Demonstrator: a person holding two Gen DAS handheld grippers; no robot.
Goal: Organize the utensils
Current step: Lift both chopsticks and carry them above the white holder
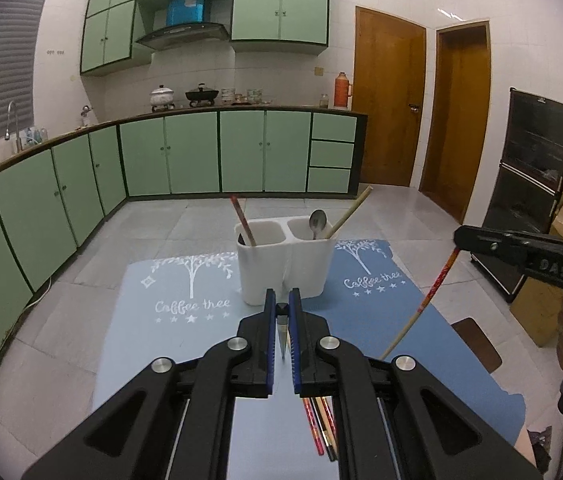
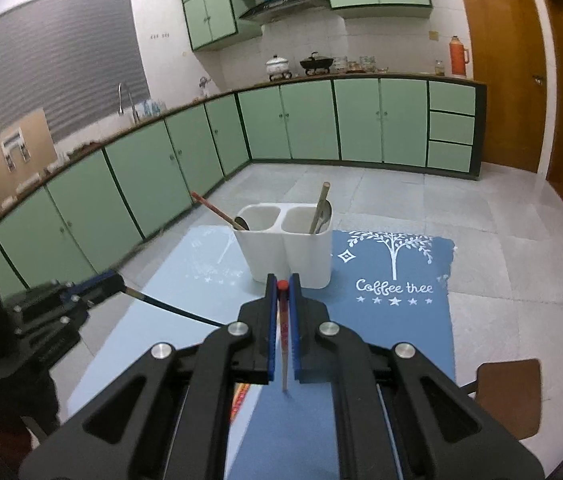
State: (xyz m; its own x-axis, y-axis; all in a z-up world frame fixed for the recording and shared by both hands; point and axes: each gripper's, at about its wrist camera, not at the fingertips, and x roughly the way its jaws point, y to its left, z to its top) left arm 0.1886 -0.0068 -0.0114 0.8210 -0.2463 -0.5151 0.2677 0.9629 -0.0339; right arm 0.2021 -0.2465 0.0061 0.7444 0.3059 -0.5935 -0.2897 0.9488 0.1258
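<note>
Already the white two-compartment holder on the blue mats has some pieces in it: a red-handled chopstick leans in its left well, and a metal spoon with a pale chopstick stands in the right one. Both tongs are loaded and off the surface. The left gripper is clamped on a slim, dark-handled utensil, seen edge-on between its blue pads, so I would guess a spoon or knife but cannot say which. The right gripper is closed on a red patterned chopstick, which hangs down from the jaws at a slant. Neither piece is over the holder yet; both sit on the near side of it. A small bundle of chopsticks lies on the mat beneath the left tool, so more waits to be sorted. By my reckoning the job is partway through, with these two drops next.
</note>
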